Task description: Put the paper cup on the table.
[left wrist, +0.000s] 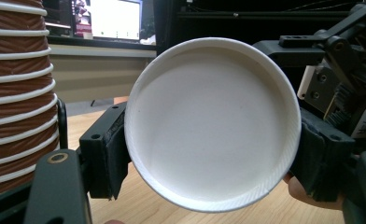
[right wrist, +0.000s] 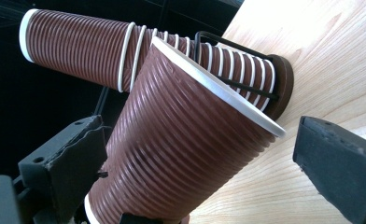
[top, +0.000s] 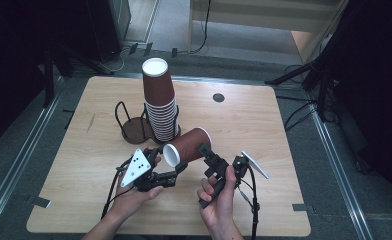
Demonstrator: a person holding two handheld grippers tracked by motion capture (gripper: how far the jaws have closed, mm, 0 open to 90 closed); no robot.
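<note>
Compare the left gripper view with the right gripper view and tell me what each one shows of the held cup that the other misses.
Left gripper view: the cup seen end-on, a smooth white round face between the fingers.
Right gripper view: the cup's ribbed brown side wall and white rim, and the dark holder base under the stack.
Both: the held cup, the stack of cups, and the wooden table.

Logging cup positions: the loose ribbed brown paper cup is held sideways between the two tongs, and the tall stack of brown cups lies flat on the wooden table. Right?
Not quite. The tall stack of brown cups stands upright in its black wire holder, as the high view shows. The loose ribbed brown paper cup is indeed sideways between the tongs.
</note>
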